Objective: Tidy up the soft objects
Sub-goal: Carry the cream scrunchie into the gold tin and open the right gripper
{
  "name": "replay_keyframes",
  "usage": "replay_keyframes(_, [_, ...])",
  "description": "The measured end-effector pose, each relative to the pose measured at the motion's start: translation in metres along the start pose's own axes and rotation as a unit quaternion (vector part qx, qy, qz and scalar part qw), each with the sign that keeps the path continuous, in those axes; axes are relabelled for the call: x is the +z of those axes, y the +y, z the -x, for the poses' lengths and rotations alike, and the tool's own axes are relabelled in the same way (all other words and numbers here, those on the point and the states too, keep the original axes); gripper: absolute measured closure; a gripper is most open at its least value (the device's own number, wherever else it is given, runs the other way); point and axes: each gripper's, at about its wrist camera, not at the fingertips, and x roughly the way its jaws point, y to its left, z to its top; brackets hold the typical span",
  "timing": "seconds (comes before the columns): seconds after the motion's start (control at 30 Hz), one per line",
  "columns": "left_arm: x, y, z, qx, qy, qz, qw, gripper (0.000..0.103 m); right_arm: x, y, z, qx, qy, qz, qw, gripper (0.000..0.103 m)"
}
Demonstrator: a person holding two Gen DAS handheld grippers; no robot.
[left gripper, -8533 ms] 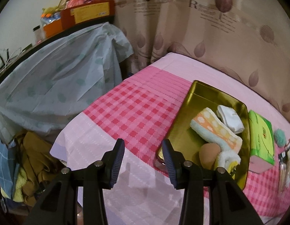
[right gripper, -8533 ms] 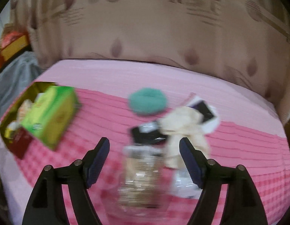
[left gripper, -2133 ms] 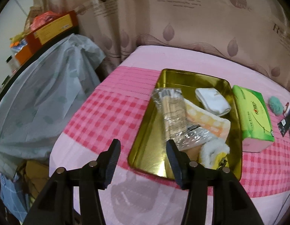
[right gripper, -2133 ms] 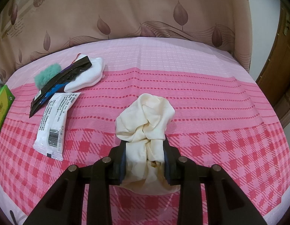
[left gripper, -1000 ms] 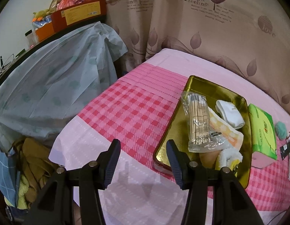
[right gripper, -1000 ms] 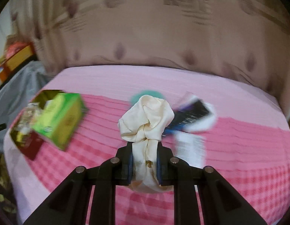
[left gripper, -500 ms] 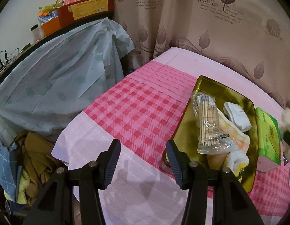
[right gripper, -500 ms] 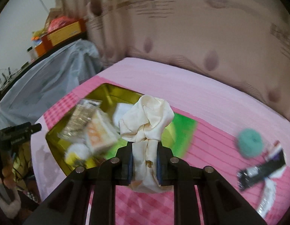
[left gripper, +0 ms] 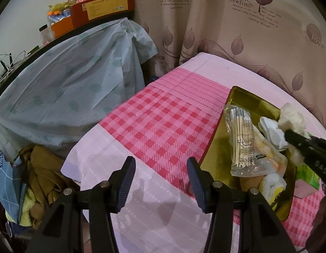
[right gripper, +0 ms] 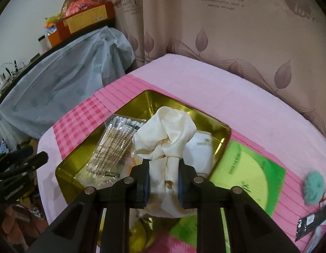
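My right gripper (right gripper: 164,178) is shut on a crumpled cream cloth (right gripper: 167,135) and holds it above the gold tray (right gripper: 151,100). In the left wrist view the cloth (left gripper: 292,117) hangs over the tray's (left gripper: 243,96) far right side. The tray holds a bag of cotton swabs (right gripper: 116,141), a folded white cloth (right gripper: 199,151) and a striped towel (left gripper: 268,149). My left gripper (left gripper: 160,174) is open and empty, over the pink checked tablecloth (left gripper: 163,122) left of the tray.
A green tissue box (right gripper: 249,168) lies right of the tray. A teal pompom (right gripper: 313,186) and a black packet (right gripper: 312,221) lie further right. A covered shelf (left gripper: 63,88) stands left of the table. Clothes (left gripper: 36,179) are piled on the floor. A curtain (right gripper: 226,31) hangs behind.
My right gripper has carried the cream cloth from the table's right side leftwards, past the green box, to above the tray. The left gripper has barely moved and stays open.
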Motion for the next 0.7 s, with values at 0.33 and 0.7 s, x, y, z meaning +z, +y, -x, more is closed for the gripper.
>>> replay_keyframes(0.33, [0.001,-0.001,-0.001,0.007,-0.003,-0.002,1.0,0.051,0.003,0.009,-0.019,0.005,0.0,-0.002,1.0,0.047])
replay_keyframes(0.7, [0.002,-0.001,0.0,0.01,-0.008,-0.006,0.9999,0.051,-0.002,0.006,0.008,0.011,-0.032,-0.007,0.999,0.029])
